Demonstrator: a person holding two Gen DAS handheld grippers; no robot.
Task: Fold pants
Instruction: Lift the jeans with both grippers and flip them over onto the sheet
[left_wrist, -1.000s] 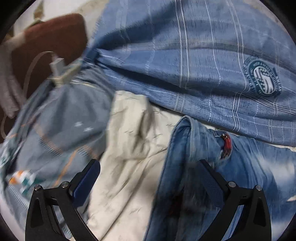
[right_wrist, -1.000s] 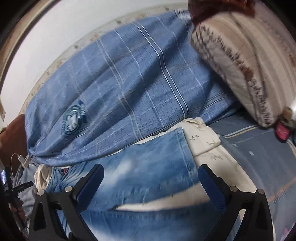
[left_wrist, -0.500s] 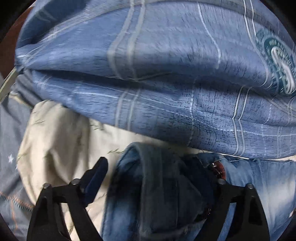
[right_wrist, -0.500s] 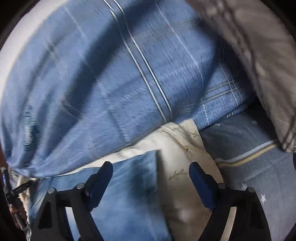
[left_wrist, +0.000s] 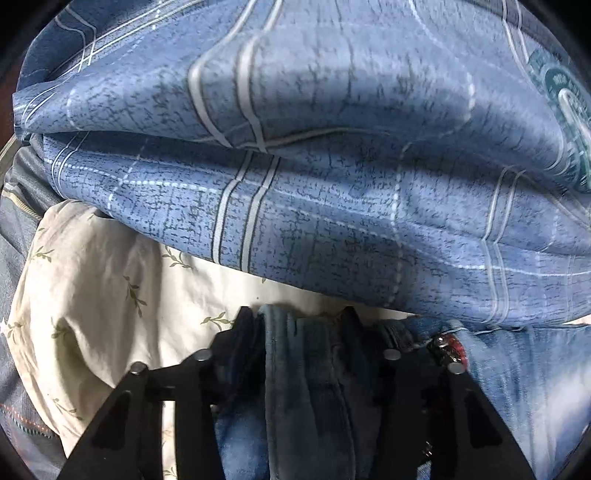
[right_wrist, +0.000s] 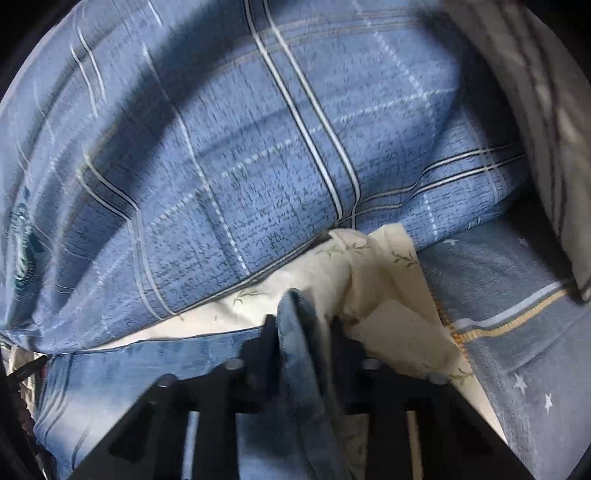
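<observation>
On the bed, against the blue plaid duvet (left_wrist: 332, 166), the jeans (left_wrist: 517, 387) lie lengthwise between the two hands. Left gripper (left_wrist: 295, 325) is closing on the bunched waistband end; right gripper (right_wrist: 301, 325) is closing on the hem end. Denim faded, thick, creased over a cream leaf-print sheet (left_wrist: 92, 314).

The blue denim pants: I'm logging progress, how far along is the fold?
Nothing looks folded: the blue denim pants lie stretched on the cream leaf-print sheet. In hand: left gripper and right gripper closing on bunched denim edges. The fold itself remains.
</observation>
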